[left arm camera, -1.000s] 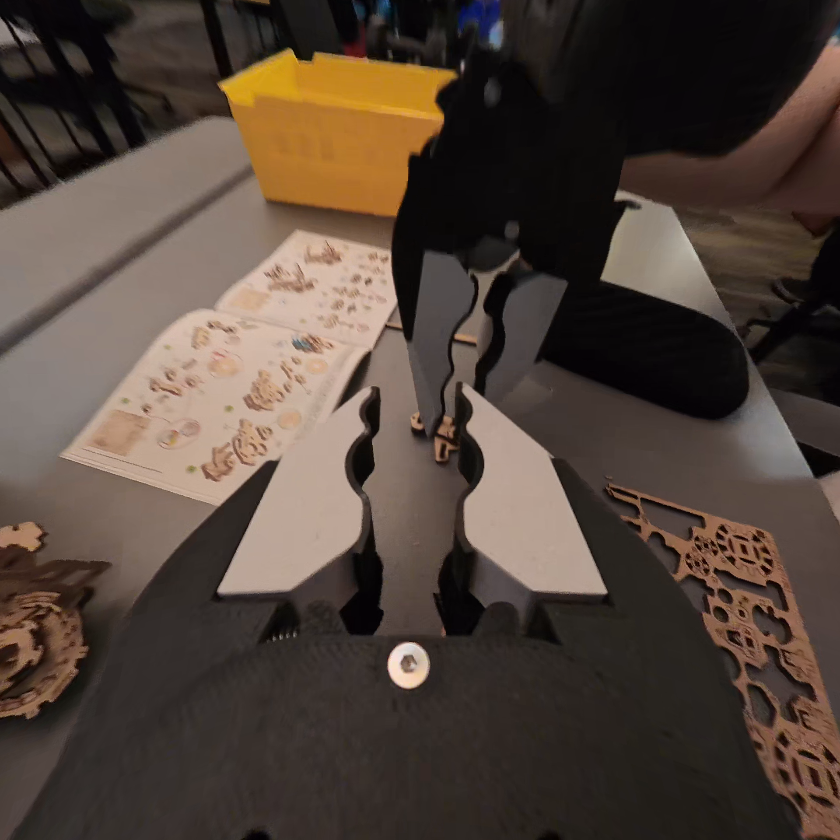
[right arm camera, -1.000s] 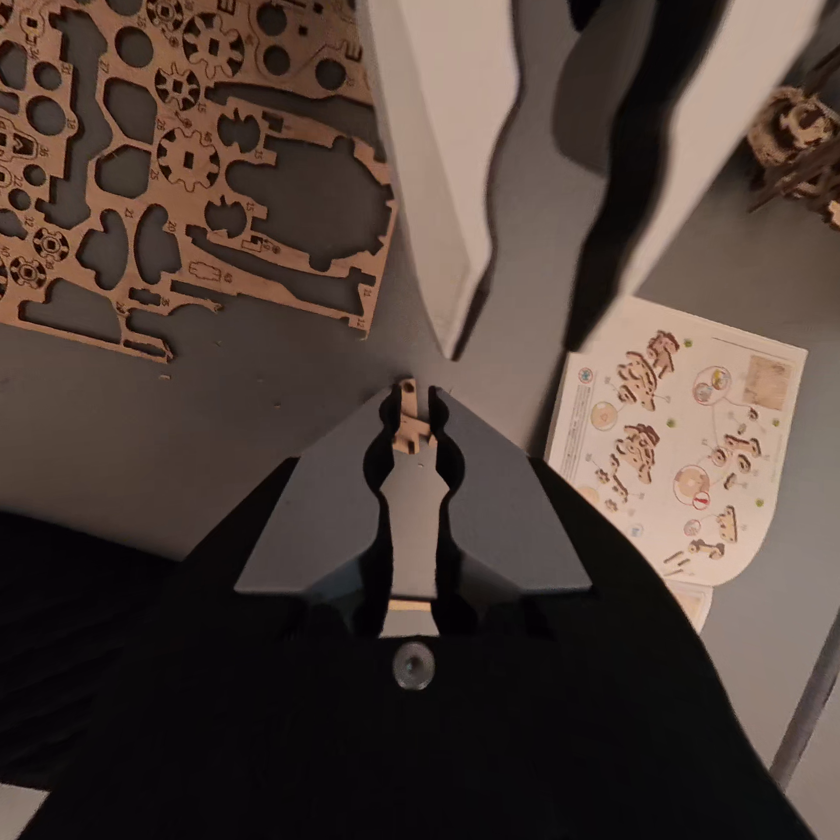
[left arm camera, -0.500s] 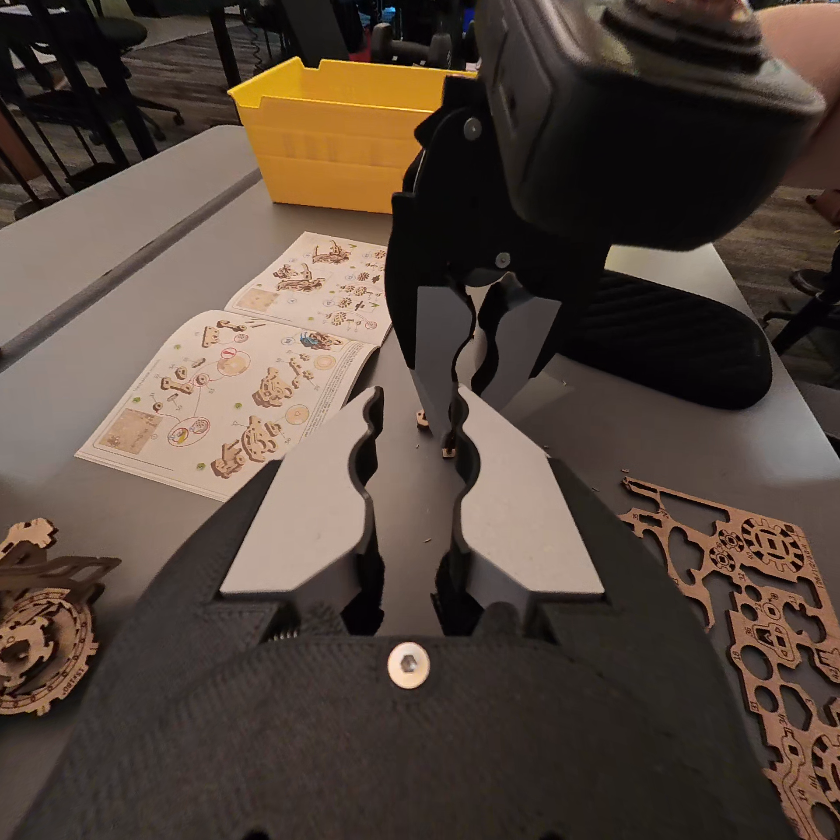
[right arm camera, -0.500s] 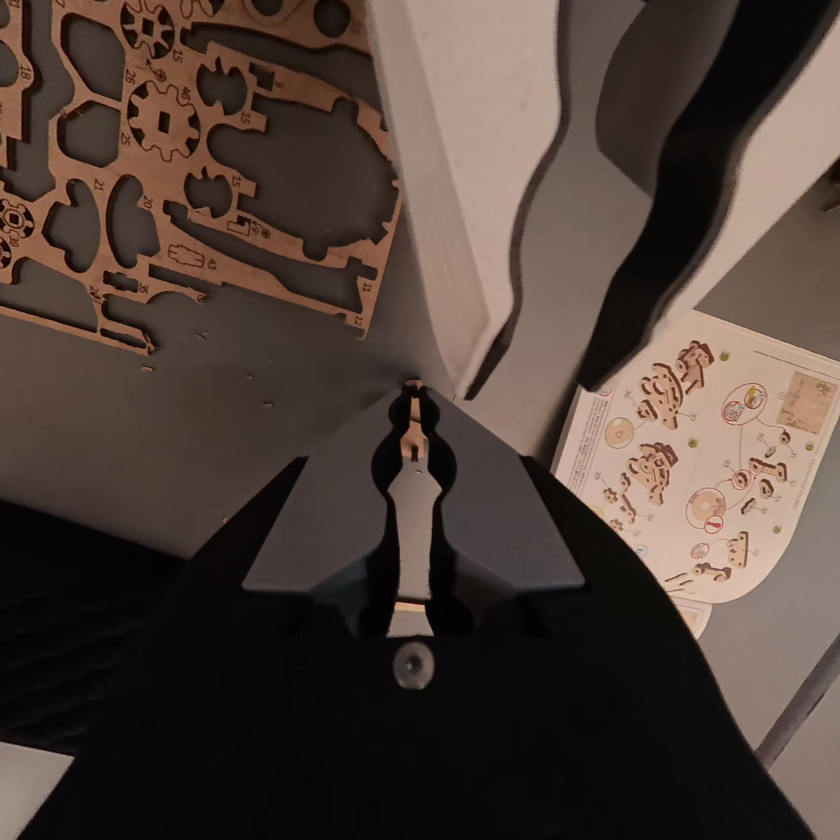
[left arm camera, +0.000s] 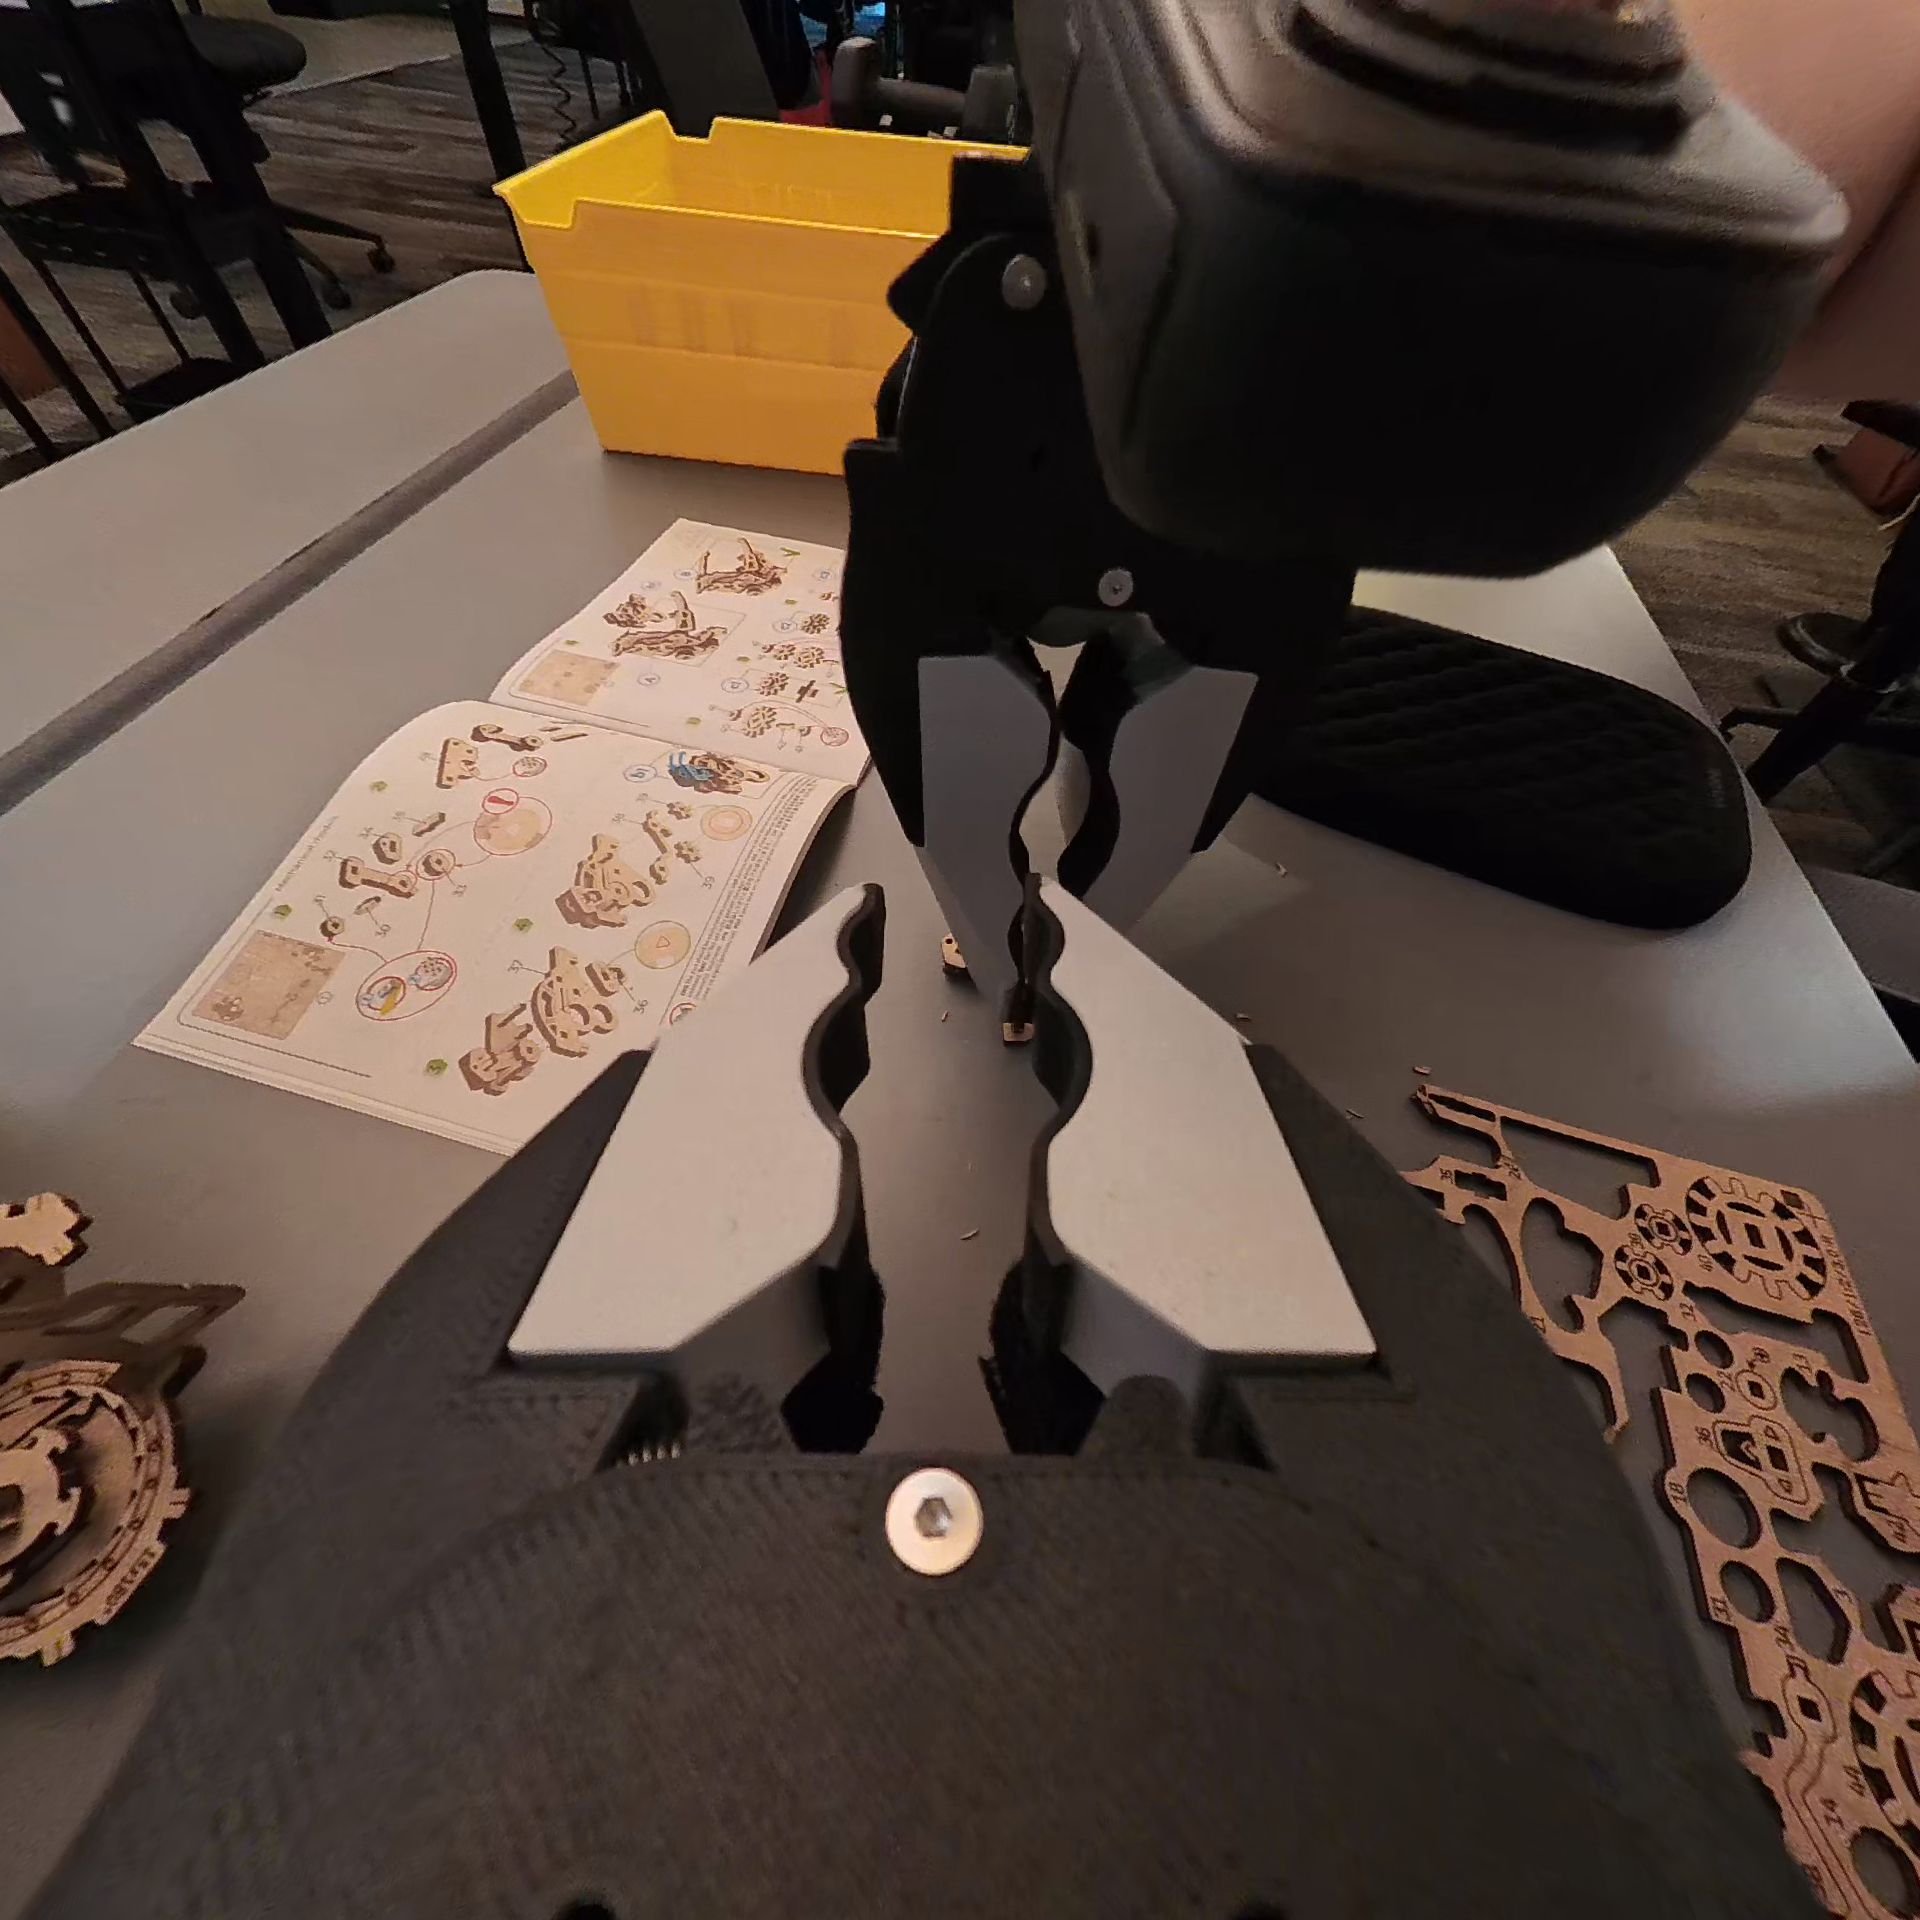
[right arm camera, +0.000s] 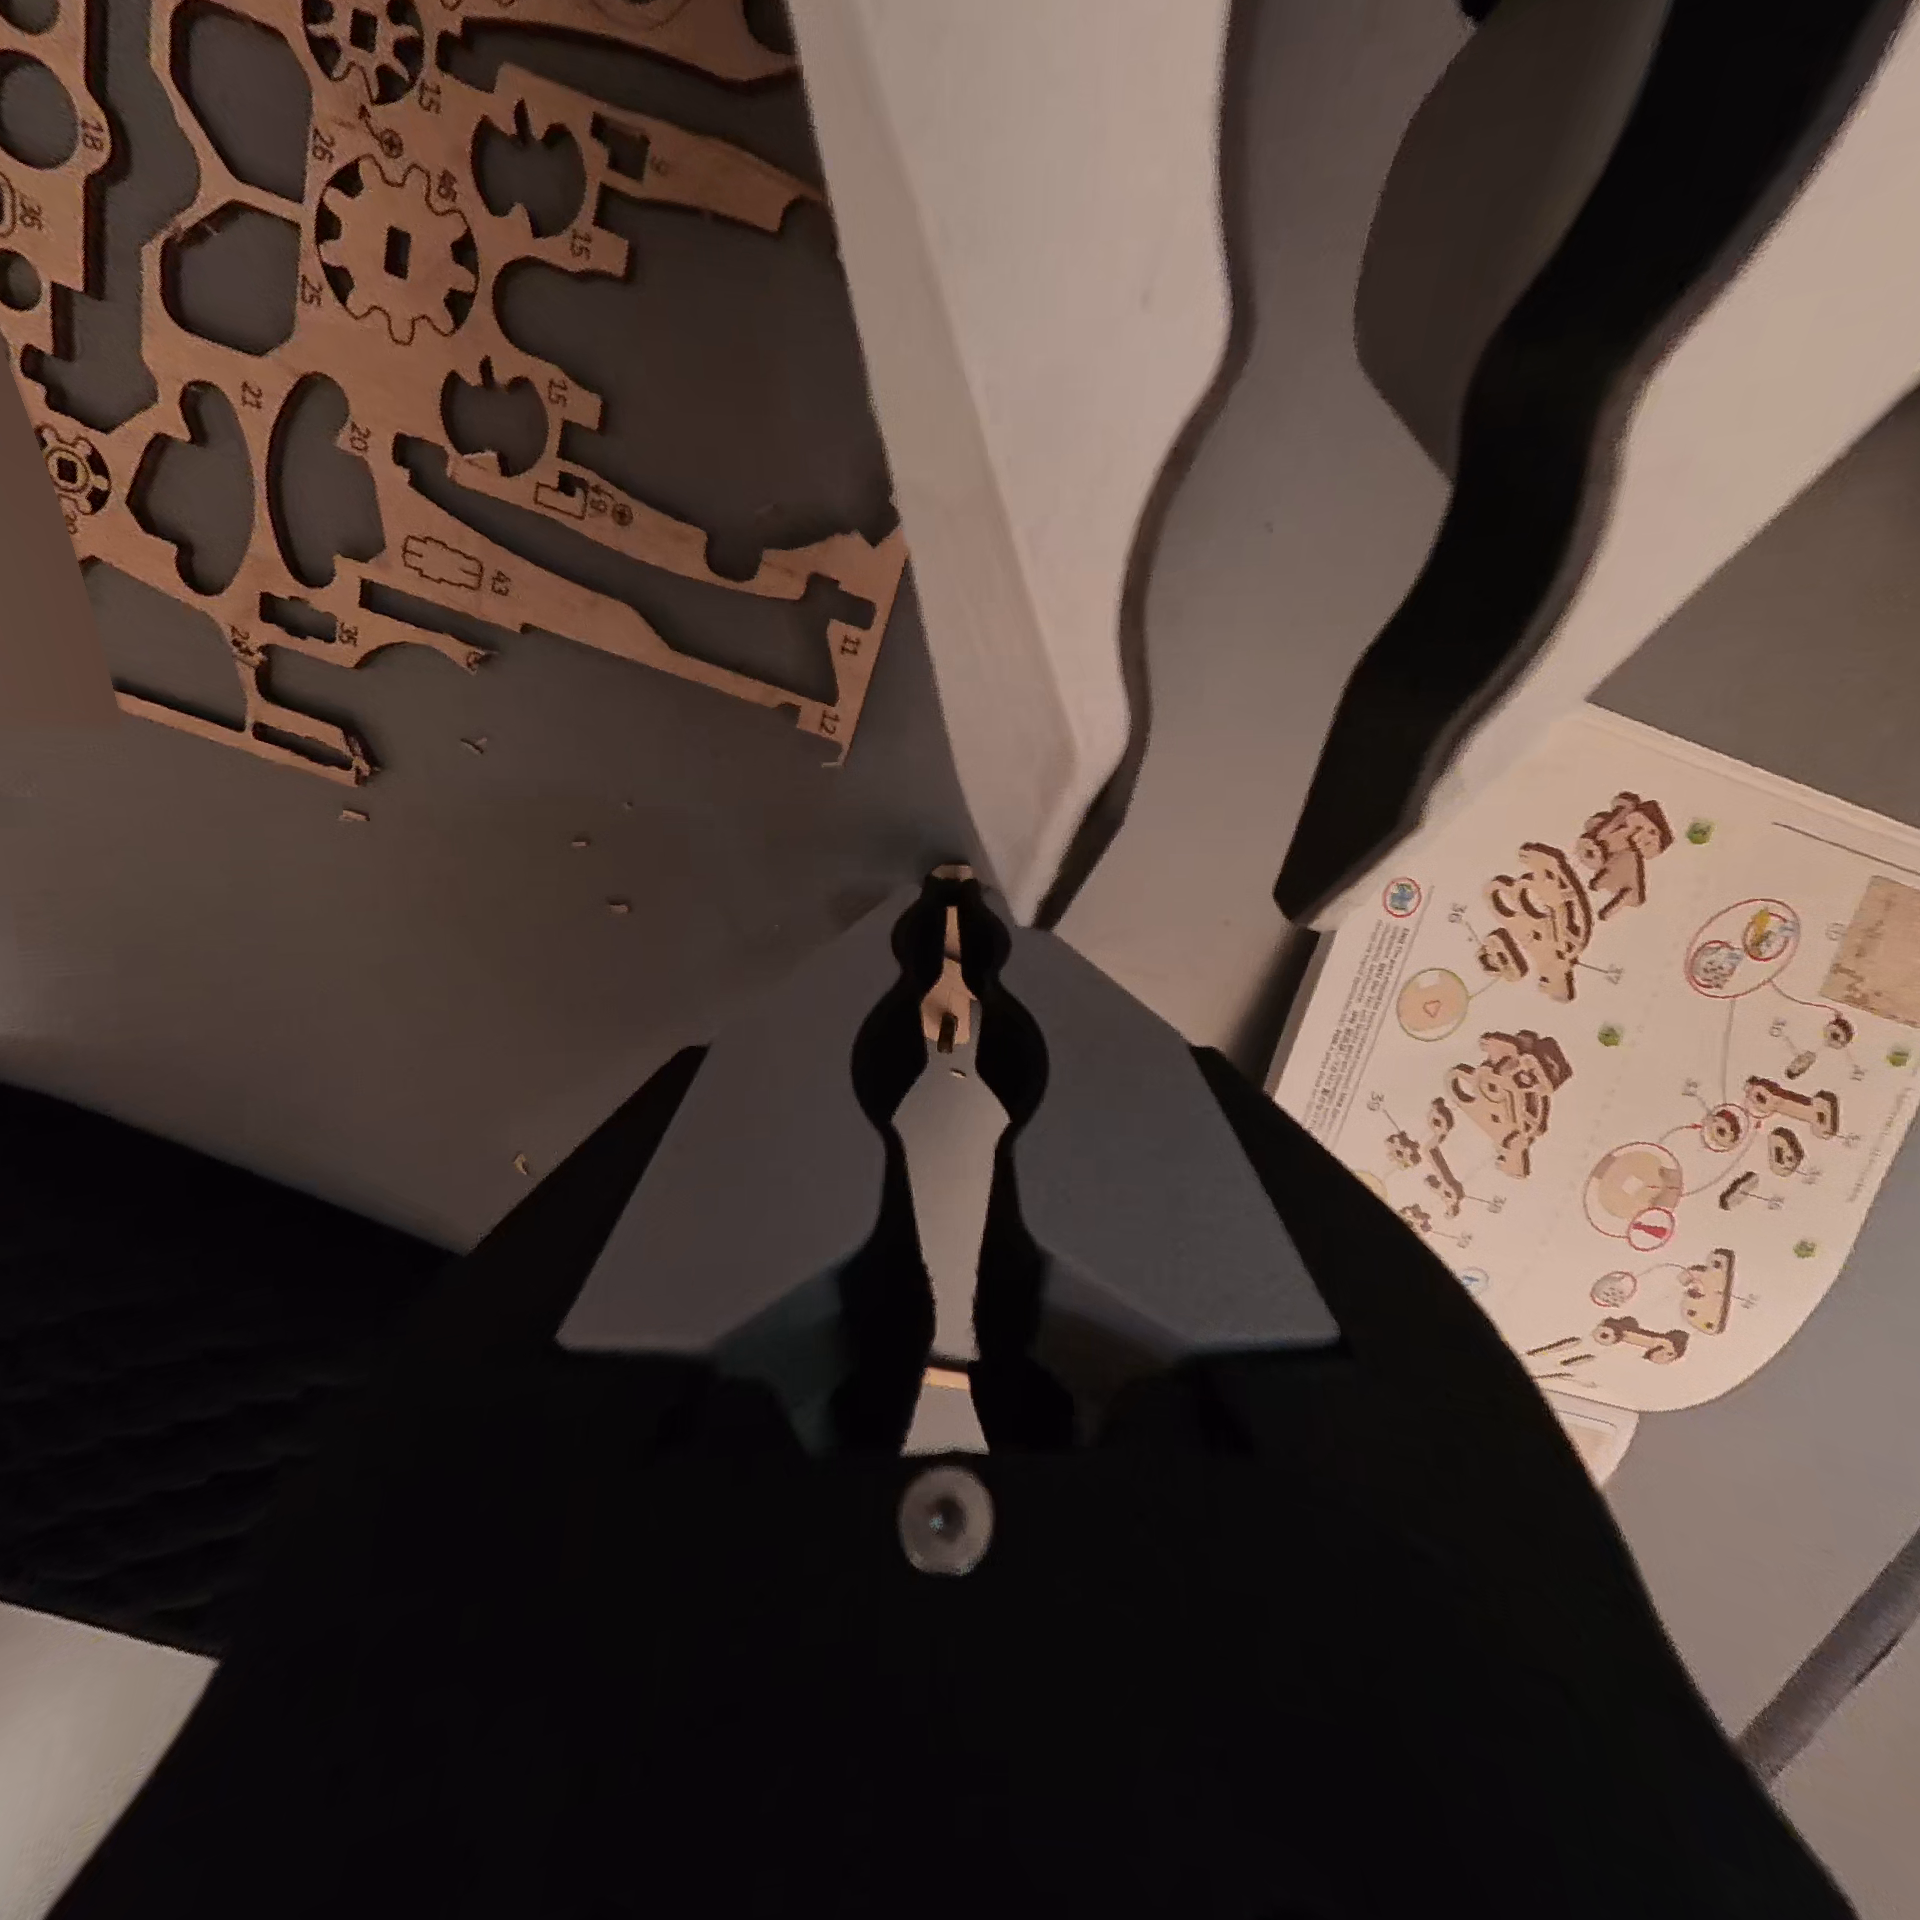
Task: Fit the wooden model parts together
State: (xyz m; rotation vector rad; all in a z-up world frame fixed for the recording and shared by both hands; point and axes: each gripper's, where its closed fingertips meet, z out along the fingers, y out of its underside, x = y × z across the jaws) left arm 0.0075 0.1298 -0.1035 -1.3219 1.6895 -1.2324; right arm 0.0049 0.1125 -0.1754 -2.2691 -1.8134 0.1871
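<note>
My right gripper [right arm camera: 951, 888] points down at the grey table [right arm camera: 416, 987] and is shut on a small wooden part [right arm camera: 948, 1003], held edge-on between its tips. In the left wrist view the right gripper [left arm camera: 1023, 966] stands just ahead, with the small wooden part [left arm camera: 1013, 1023] at its tips touching or just above the table. My left gripper [left arm camera: 951, 914] is open and empty, its right fingertip next to the right gripper's tips. The left gripper [right arm camera: 1174, 904] also fills the top of the right wrist view.
A laser-cut wooden parts sheet [left arm camera: 1714, 1351] lies on the right and shows in the right wrist view [right arm camera: 416, 364]. A partly built wooden model [left arm camera: 62, 1434] sits at the left. An open instruction booklet [left arm camera: 520, 883], a yellow bin [left arm camera: 727, 281] and a black padded cushion [left arm camera: 1507, 769] lie beyond. Across from one pair of fingers to the other is roughly 7 cm.
The right gripper has closed tighter on the small wooden part, which now sits edge-on between its tips. The two grippers have come closer together.
</note>
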